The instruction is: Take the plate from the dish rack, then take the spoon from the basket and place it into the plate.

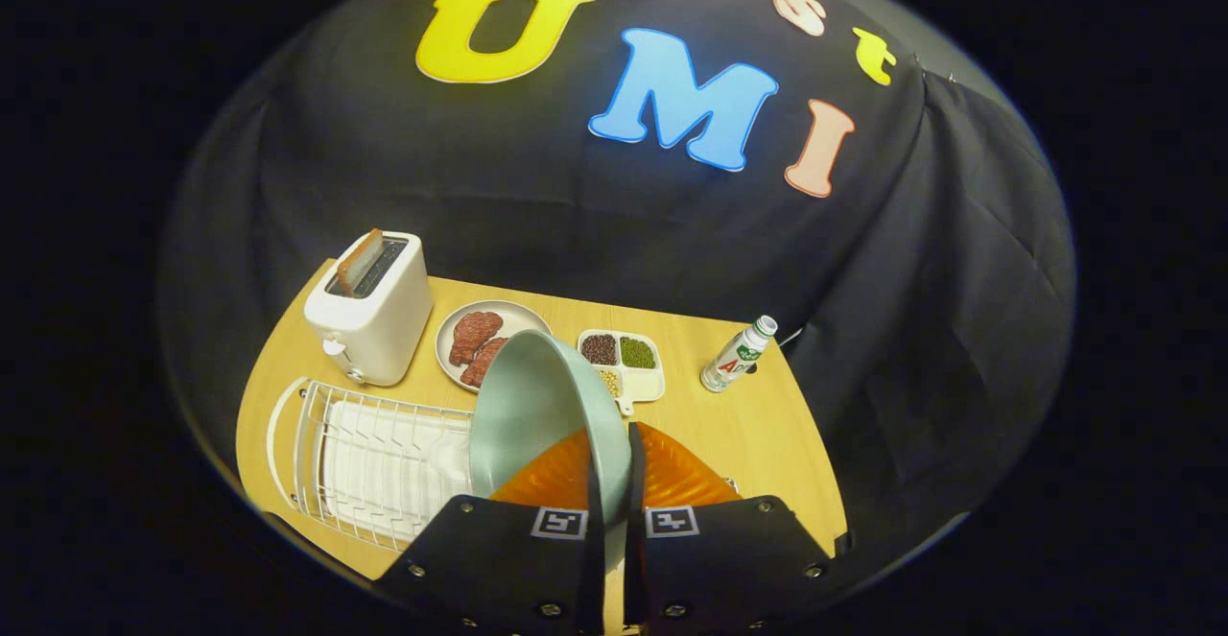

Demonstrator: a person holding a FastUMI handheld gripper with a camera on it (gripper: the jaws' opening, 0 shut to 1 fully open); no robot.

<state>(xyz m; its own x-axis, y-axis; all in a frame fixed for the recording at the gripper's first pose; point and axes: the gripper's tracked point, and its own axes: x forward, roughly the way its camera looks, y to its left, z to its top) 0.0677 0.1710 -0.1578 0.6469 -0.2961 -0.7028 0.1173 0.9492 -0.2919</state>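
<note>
While the hand-held gripper [614, 482] hangs above the wooden table [758, 425], its two fingers are pinched tight on the rim of a pale green plate [537, 406], and the plate stands up on edge between them, tilted, its hollow face turned toward the dish rack side. Both fingers press on that rim, one on either face, with barely a gap between them. And the plate is clear of the rack, up in the air, just ahead of the fingers!

Right behind the plate, an orange ribbed basket [672, 473] shows on both sides of the fingers, sitting on the table close under the gripper. Whether a spoon lies in it cannot be told from here; the plate and fingers hide most of it.

Off to the side lies the white wire dish rack [384, 463] on its white tray, its slots bare in the part that shows. Beyond the rack stands a white toaster [372, 315], a slice of toast [359, 260] poking out of its slot. Next to the toaster, a grey dish [518, 315] carries reddish meat pieces [477, 343], partly covered by the raised plate. Just beside that sits a small white divided tray [638, 377] with dark and green beans in its compartments. Further along, near the table's edge, a small white bottle [737, 356] with a green label stands leaning in the fisheye.
</note>
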